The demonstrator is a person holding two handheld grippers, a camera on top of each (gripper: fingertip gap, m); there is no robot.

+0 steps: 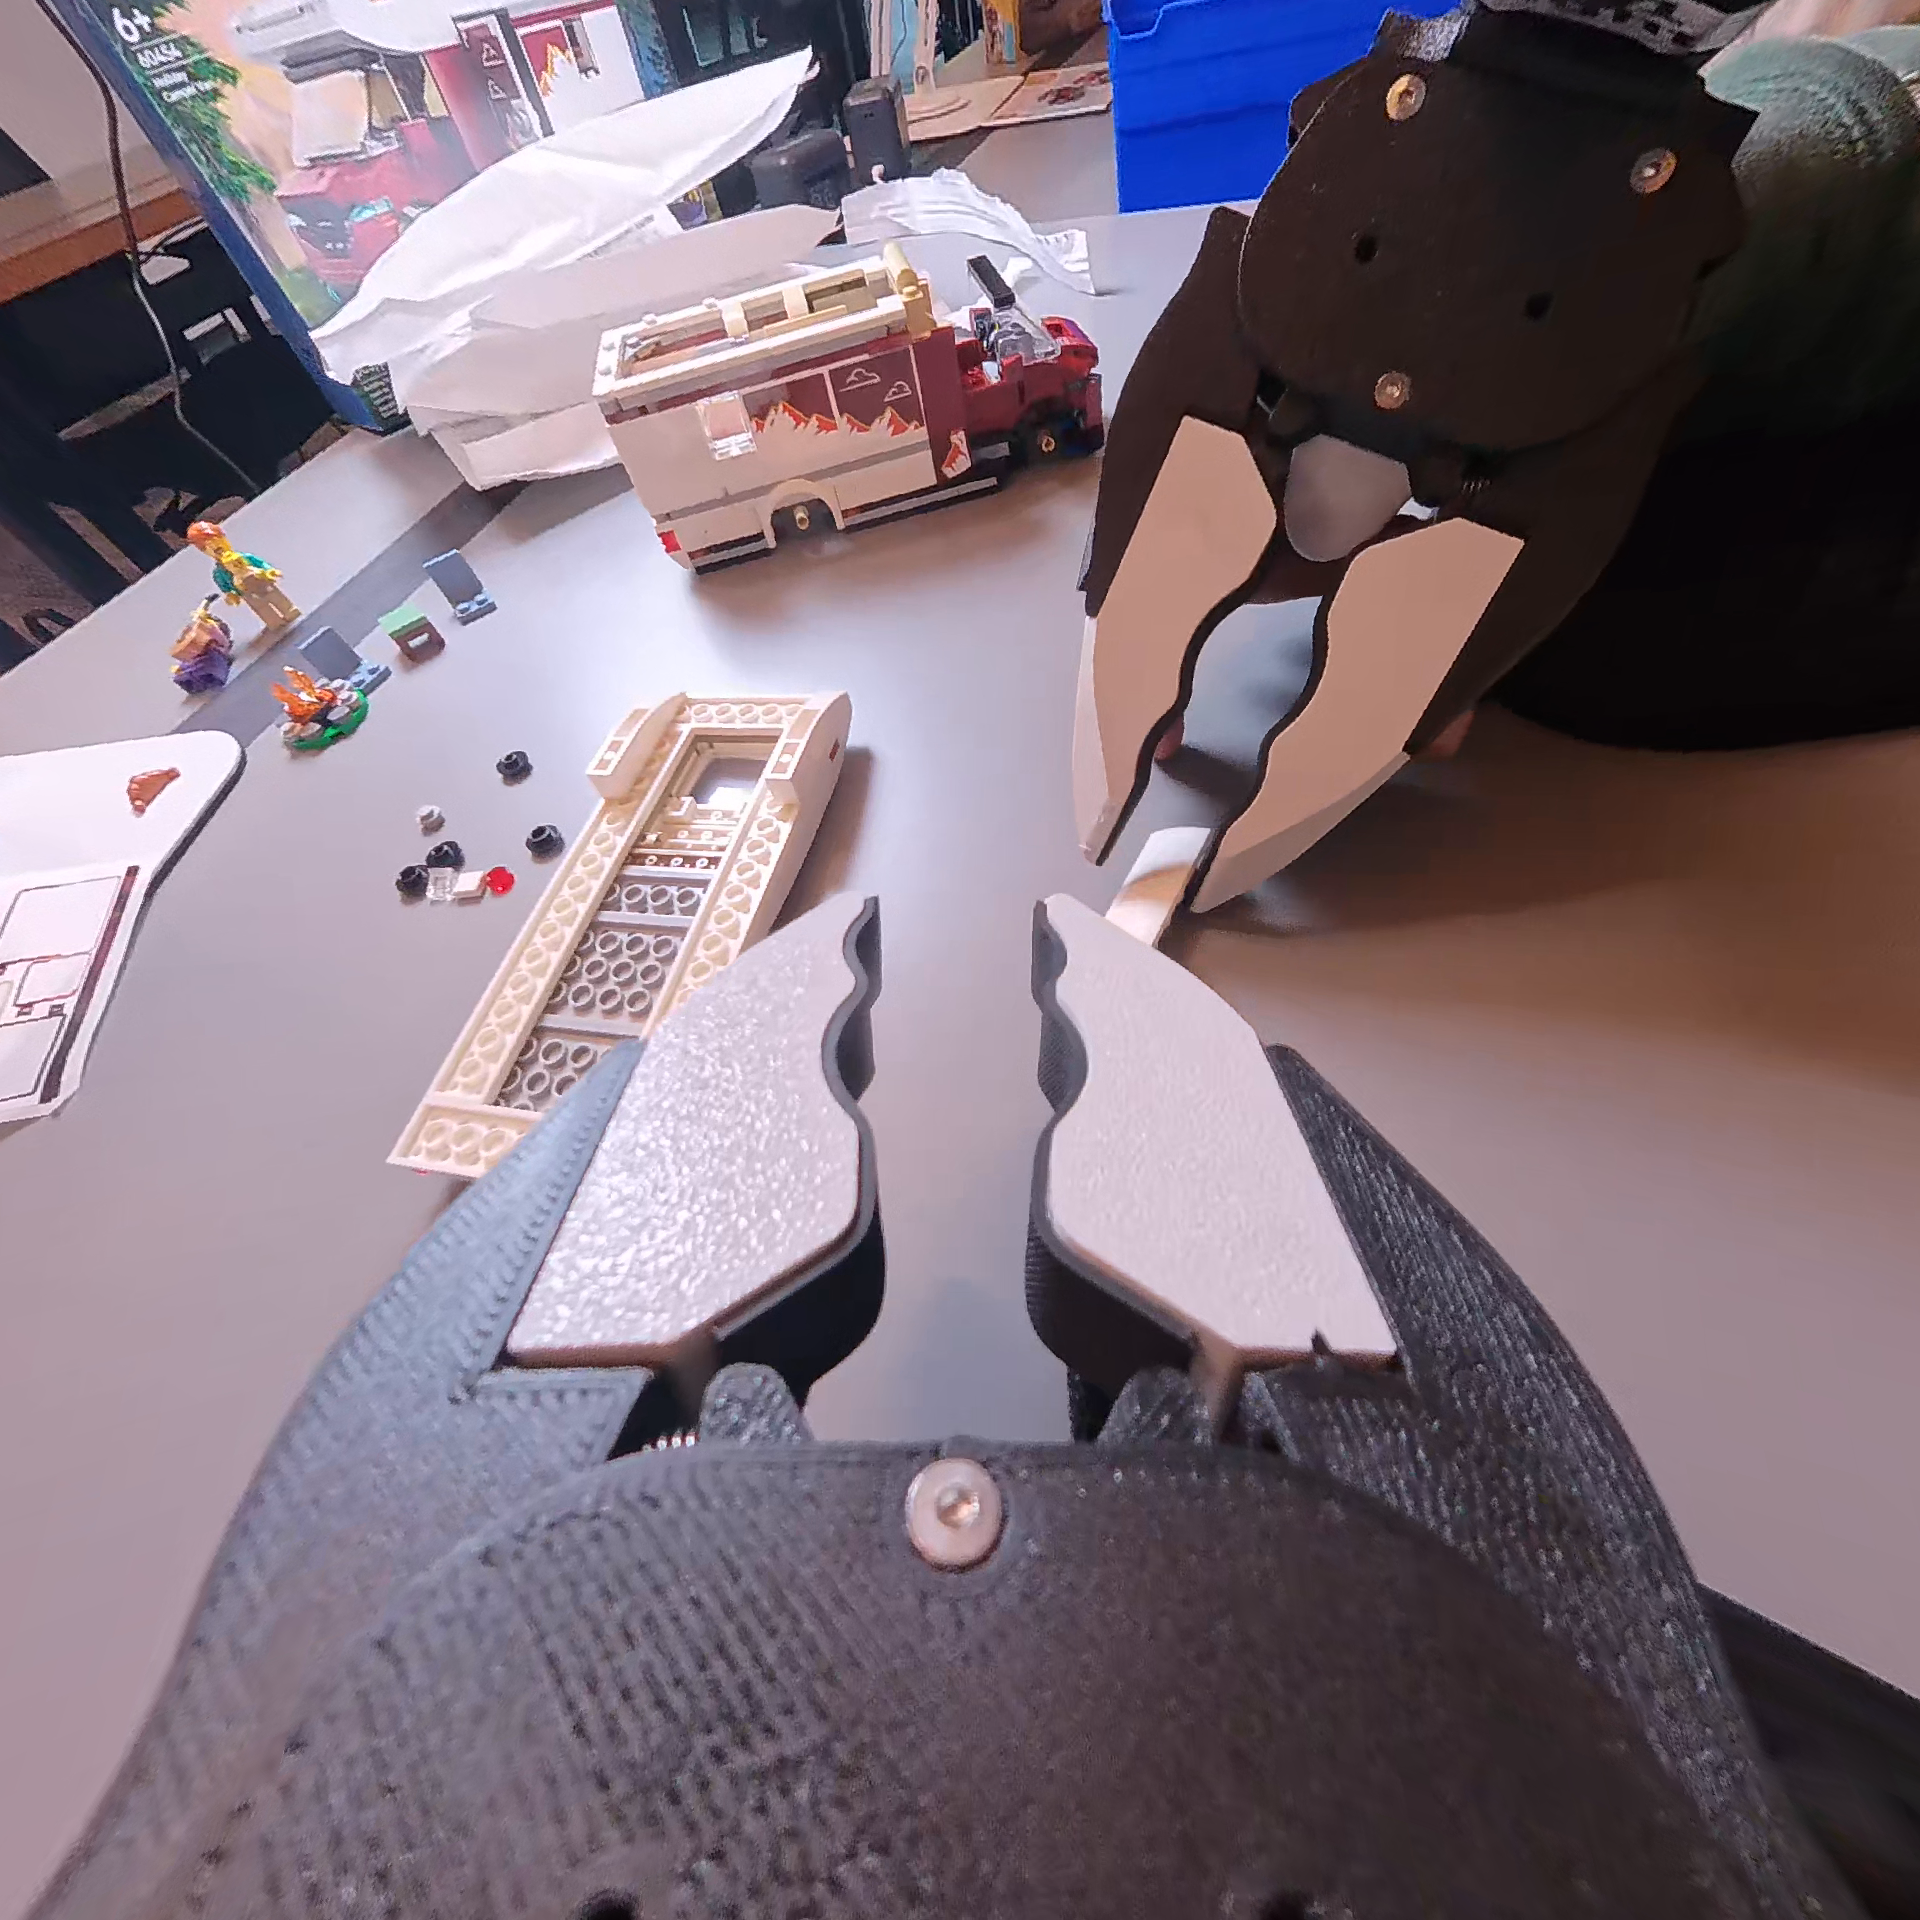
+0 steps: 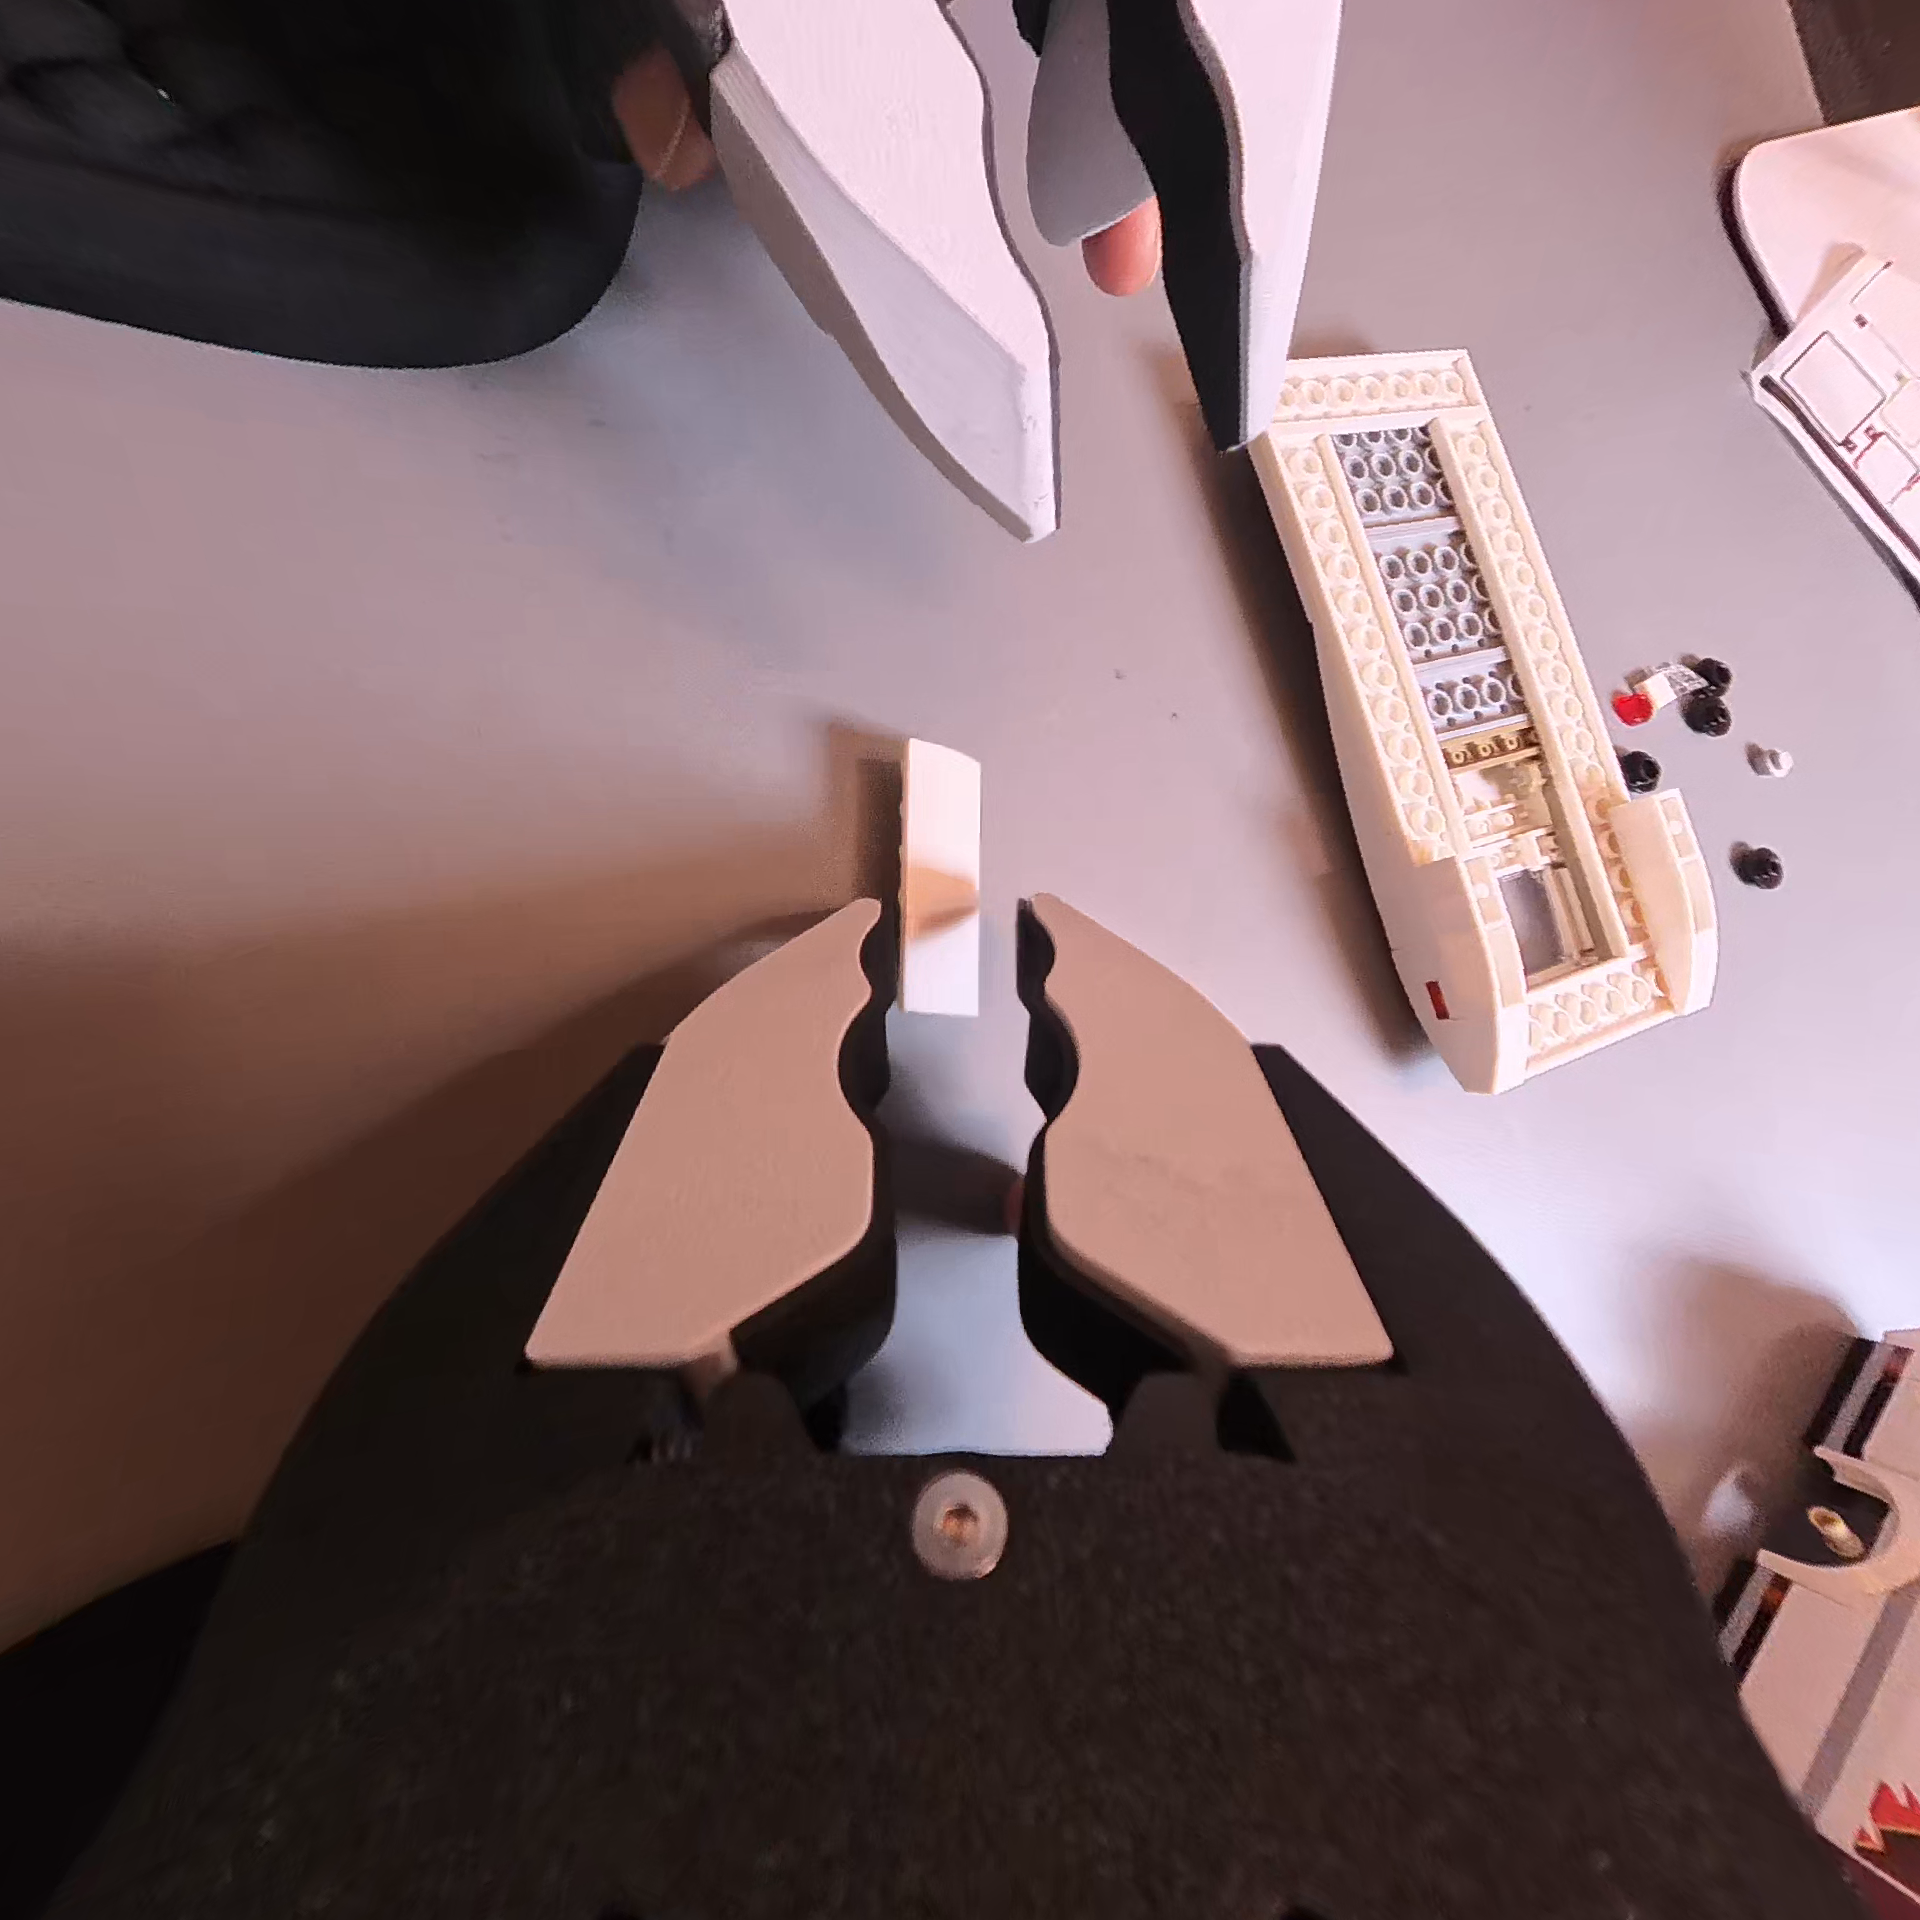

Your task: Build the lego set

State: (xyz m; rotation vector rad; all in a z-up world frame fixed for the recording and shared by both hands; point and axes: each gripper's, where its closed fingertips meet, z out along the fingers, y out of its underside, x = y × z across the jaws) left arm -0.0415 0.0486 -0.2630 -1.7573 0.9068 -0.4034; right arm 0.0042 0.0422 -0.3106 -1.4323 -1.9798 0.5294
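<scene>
My right gripper is open around a small cream curved brick that rests on the grey table. The brick touches one pad, and a gap shows between it and the other pad. The left wrist view shows the same brick low between the right gripper's fingertips. My left gripper is open and empty, just short of that brick. It also shows at the top of the right wrist view. A long cream roof assembly lies upside down beside my left gripper, at the right in the right wrist view.
A red and white camper van model stands farther back. Small loose black, red and clear parts lie left of the roof. Minifigures, a campfire piece, a sticker sheet, paper bags, the set's box and a blue bin are around. One gripper's finger ends stand about 7 centimetres off the other's. Both grippers' tips are roughly 30 centimetres from the campfire piece.
</scene>
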